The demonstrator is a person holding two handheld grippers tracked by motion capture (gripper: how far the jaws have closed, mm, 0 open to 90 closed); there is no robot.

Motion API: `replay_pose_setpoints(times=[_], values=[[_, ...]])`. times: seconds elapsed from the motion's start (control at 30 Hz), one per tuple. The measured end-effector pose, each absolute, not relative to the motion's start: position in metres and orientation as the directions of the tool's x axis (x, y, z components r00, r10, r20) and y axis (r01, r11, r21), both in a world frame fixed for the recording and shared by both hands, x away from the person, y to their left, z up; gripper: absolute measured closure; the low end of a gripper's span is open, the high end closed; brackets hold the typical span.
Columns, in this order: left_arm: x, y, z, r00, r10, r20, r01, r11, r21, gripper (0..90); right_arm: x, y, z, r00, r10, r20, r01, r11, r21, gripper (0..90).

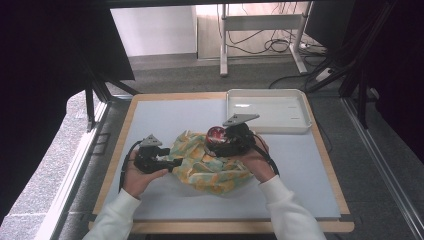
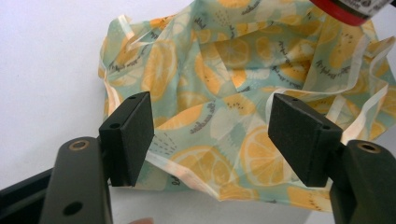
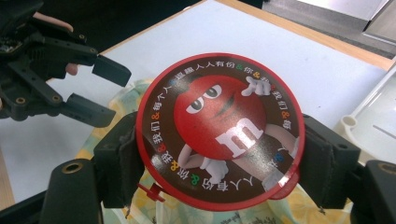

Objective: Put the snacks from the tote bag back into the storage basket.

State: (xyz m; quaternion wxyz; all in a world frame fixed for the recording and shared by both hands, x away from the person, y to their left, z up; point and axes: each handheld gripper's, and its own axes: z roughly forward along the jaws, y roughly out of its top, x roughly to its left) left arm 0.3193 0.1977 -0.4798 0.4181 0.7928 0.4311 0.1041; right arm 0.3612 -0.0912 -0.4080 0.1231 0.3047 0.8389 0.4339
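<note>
Candy tin (image 3: 219, 133) with the red M&M lid sits pinched in the right tongs (image 3: 219, 154) mid-frame above the lemon-print cloth (image 2: 219, 93), while the left tongs (image 2: 210, 140) hang spread over its near edge, so unwrapping looks done and setting the tin down remains.

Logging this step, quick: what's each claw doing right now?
Left claw: open, above the lemon-print cloth.
Right claw: shut on the red candy tub.

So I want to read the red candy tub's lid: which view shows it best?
The right gripper view: the red candy tub faces the camera, its lid print sharp. The high view shows it small; the left gripper view catches just a red edge.
</note>
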Motion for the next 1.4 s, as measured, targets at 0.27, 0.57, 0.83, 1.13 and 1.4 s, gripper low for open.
replay_pose_setpoints(times=[0.27,0.57,0.83,1.13,1.4], values=[[0.320,0.199,-0.481,0.606,0.771,-0.196,0.601,-0.282,0.748,31.5,0.368,-0.097,-0.399,-0.781,0.621,0.074,0.404,0.410,0.818,25.5],[0.321,0.198,-0.482,0.607,0.770,-0.194,0.603,-0.288,0.743,31.3,0.376,-0.101,-0.386,-0.776,0.628,0.063,0.395,0.404,0.825,25.5],[0.321,0.199,-0.481,0.605,0.771,-0.199,0.605,-0.282,0.745,31.2,0.385,-0.104,-0.379,-0.769,0.637,0.053,0.389,0.401,0.829,25.5],[0.322,0.196,-0.482,0.608,0.768,-0.202,0.608,-0.286,0.741,31.0,0.402,-0.114,-0.373,-0.764,0.642,0.061,0.393,0.388,0.833,25.5],[0.322,0.196,-0.483,0.611,0.766,-0.199,0.607,-0.292,0.739,31.0,0.411,-0.118,-0.370,-0.754,0.655,0.055,0.401,0.392,0.828,25.5]])
